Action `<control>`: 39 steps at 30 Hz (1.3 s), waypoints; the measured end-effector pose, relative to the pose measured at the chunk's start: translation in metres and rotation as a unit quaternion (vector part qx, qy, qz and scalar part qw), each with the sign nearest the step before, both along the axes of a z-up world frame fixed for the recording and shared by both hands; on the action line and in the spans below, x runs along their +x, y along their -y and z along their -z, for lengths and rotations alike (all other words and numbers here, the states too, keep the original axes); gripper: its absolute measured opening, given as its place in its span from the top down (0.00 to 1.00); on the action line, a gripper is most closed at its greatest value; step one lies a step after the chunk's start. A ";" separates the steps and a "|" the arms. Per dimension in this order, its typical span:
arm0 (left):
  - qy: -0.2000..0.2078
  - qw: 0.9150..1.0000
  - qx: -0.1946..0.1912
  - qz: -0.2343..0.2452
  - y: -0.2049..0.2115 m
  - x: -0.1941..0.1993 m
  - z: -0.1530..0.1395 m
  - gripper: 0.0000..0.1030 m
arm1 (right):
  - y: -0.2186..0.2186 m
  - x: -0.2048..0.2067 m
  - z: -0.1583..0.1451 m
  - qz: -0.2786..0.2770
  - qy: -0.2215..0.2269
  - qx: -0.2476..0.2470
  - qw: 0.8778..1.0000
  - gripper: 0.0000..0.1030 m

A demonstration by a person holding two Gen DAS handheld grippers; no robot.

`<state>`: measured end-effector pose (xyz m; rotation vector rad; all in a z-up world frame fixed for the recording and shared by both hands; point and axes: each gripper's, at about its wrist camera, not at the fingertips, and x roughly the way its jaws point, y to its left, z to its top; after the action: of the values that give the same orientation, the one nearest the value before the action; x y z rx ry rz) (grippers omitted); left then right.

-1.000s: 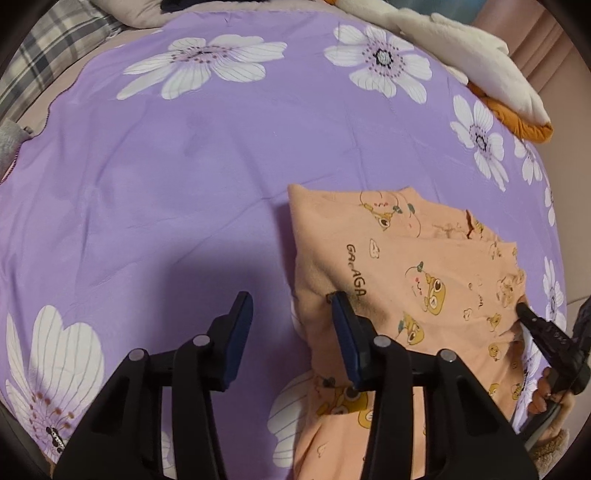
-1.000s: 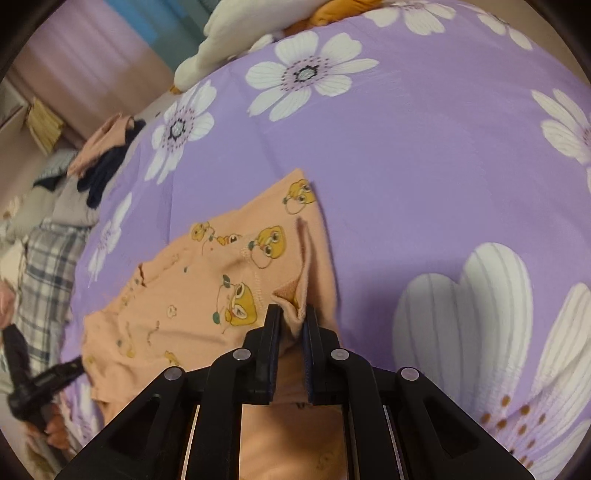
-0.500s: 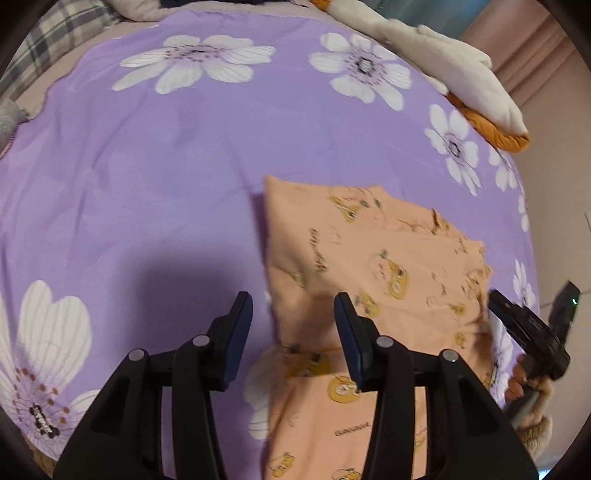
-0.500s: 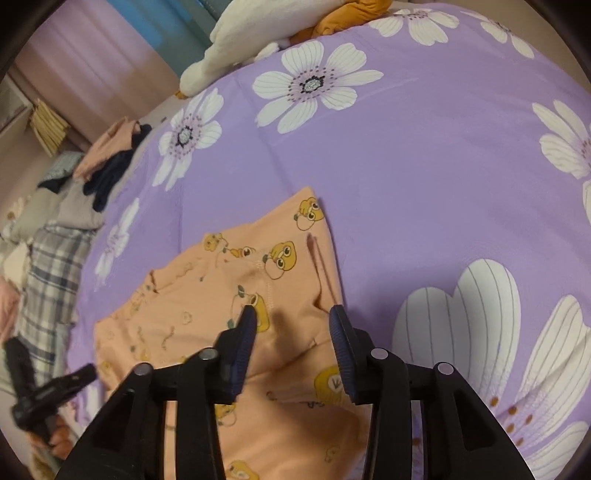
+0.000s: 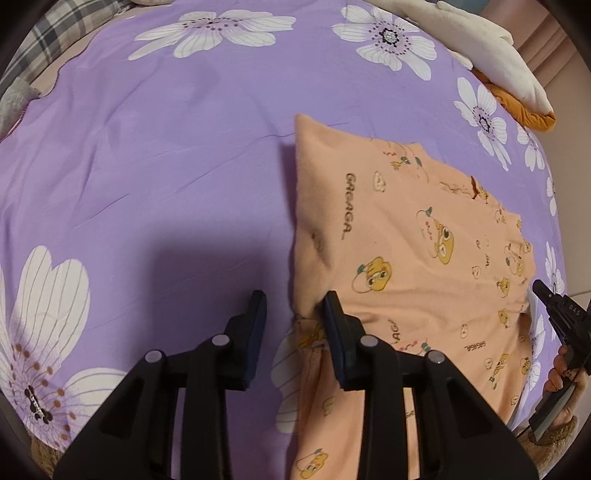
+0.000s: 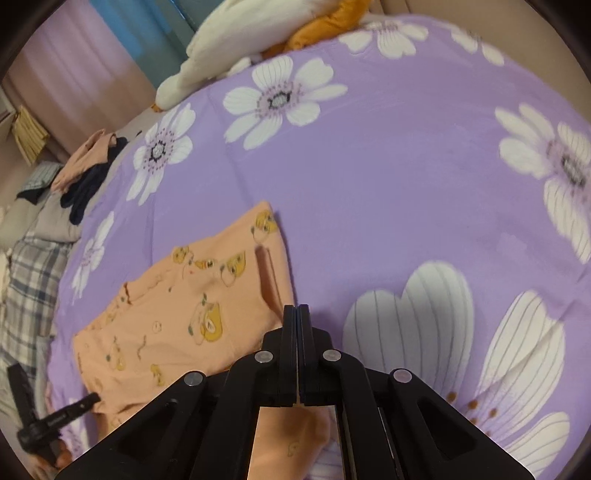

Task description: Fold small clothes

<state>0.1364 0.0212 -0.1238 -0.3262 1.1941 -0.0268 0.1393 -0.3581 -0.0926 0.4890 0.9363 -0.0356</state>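
Observation:
A small orange garment [image 5: 406, 258] with yellow cartoon prints lies folded over on the purple flowered bedsheet [image 5: 166, 166]. My left gripper [image 5: 295, 314] is open and empty, hovering at the garment's near left folded edge. In the right wrist view the garment [image 6: 177, 314] lies to the left. My right gripper [image 6: 297, 314] is shut with nothing visibly between its fingers, at the garment's near right edge. The right gripper also shows at the right edge of the left wrist view [image 5: 561, 317].
A white and orange plush [image 6: 258, 33] lies at the sheet's far edge. A pile of dark and peach clothes [image 6: 88, 166] and a plaid blanket [image 6: 29, 280] lie off the sheet to the left.
My right gripper let go of the garment's folded edge, opened, then shut empty. My left gripper stayed open by the left edge.

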 end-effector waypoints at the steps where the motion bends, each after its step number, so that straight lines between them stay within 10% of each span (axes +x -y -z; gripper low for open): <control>1: 0.001 1.000 -0.004 0.001 -0.002 -0.001 0.000 0.67 | 0.000 -0.001 0.001 -0.007 0.001 0.011 1.000 0.99; 6: -0.002 1.000 -0.007 -0.003 -0.008 -0.005 0.000 0.67 | -0.013 0.002 -0.008 -0.033 0.009 0.004 0.999 0.93; 10: 0.000 1.000 -0.010 -0.007 -0.010 -0.010 0.001 0.66 | -0.024 0.010 -0.006 -0.043 0.003 -0.010 0.999 0.61; 16: -0.001 1.000 -0.013 -0.009 -0.013 -0.011 0.001 0.66 | -0.032 0.024 0.011 -0.054 -0.020 -0.017 0.998 0.64; 18: 0.000 1.000 -0.009 -0.008 -0.012 -0.012 0.001 0.66 | -0.034 0.024 0.011 -0.058 -0.021 -0.031 0.998 0.96; 39: 0.005 1.000 -0.005 -0.011 -0.018 -0.012 0.004 0.66 | -0.041 0.019 0.017 -0.041 -0.047 -0.081 0.995 0.96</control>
<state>0.1239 0.0391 -0.1276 -0.3487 1.1806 -0.0156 0.1582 -0.3167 -0.1092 0.3000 1.0349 -0.0606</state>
